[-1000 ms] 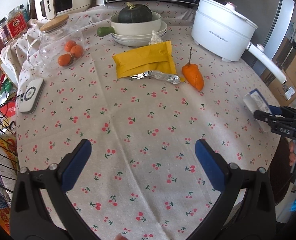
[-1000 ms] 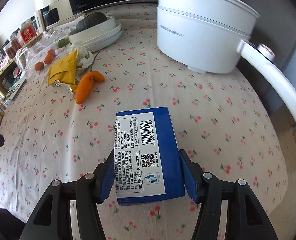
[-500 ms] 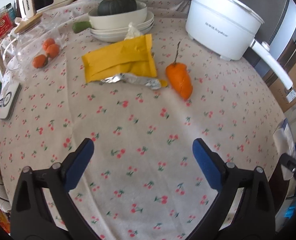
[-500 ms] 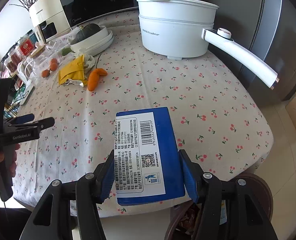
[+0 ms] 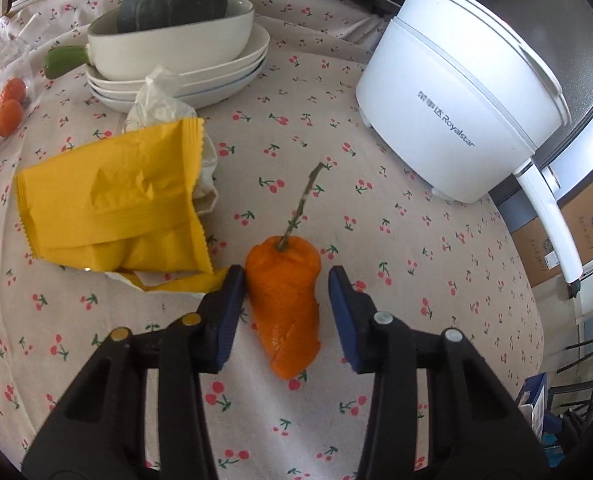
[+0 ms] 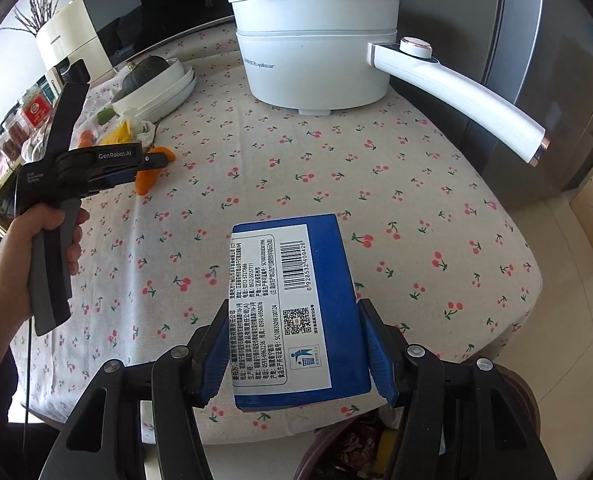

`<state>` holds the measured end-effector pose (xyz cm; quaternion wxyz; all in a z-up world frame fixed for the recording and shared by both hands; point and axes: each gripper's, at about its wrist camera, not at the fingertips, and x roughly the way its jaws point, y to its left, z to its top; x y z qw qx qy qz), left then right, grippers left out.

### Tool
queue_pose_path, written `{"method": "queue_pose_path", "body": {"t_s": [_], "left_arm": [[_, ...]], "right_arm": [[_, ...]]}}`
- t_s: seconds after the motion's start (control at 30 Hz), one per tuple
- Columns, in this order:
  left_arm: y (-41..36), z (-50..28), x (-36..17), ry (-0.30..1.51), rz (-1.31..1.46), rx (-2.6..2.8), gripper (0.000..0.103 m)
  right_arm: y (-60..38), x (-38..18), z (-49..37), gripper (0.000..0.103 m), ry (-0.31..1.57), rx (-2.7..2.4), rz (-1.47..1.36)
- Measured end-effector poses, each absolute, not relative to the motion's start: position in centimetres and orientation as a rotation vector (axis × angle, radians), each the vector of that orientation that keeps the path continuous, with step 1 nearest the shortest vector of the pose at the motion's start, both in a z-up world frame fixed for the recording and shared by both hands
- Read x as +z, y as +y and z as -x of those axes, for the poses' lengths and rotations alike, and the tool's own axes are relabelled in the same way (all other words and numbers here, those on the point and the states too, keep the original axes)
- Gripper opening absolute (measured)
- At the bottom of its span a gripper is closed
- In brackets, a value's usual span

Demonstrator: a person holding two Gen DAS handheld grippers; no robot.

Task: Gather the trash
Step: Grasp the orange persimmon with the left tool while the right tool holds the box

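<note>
Orange and wrinkled, the carrot-shaped scrap (image 5: pixel 286 304) lies on the cherry-print tablecloth (image 5: pixel 416 240) toward the middle of the table, its dry stem pointing at the far edge. The left gripper (image 5: pixel 282 304) straddles it with jaws closing: the left pad looks almost against its flank, while a gap still shows at the right pad, so nothing is gripped yet. Just beside it on the left lies a yellow wrapper (image 5: pixel 112 204), its torn corner right next to the left pad, with a crumpled white plastic bag (image 5: pixel 160 100) behind.

The right gripper (image 6: pixel 292 344) is clamped on a blue box (image 6: pixel 296 312), held over the table's near edge; below it shows the rim of a brown bin (image 6: pixel 512 392) with rubbish inside.

Risks, as I judge them: the closing left jaw could catch the wrapper's corner along with the scrap and drag it, and the tapered, soft-looking scrap could squirt out or tilt if squeezed off-centre. The box, if let go too early, might land on the table edge or the floor, not in the bin.

Farther back, a stack of white dishes (image 5: pixel 232 72) holds a dark green squash (image 5: pixel 172 0). A white electric pot (image 5: pixel 456 100) stands lidded near the far right edge, contents hidden. Small orange fruits (image 5: pixel 4 120) sit at the left edge.
</note>
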<state>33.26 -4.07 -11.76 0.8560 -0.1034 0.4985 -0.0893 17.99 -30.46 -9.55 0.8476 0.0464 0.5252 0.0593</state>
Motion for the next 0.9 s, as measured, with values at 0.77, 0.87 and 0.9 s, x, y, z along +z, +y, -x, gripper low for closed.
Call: {"method": "queue_pose_path", "body": {"t_s": [0.77, 0.87, 0.9], "left_arm": [[-0.8, -15.3, -6.0, 0.987, 0.104, -0.348, 0.023], [-0.8, -13.1, -5.7, 0.976, 0.076, -0.38, 0.023], [-0.7, -12.4, -5.7, 0.971, 0.068, -0.389, 0.023]], "right_arm": [[-28.1, -4.9, -9.4, 0.06, 1.058, 0.101, -0.183], [-28.2, -5.1, -8.0, 0.06, 1.054, 0.096, -0.208], [-28.3, -5.3, -7.5, 0.06, 1.055, 0.095, -0.22]]}}
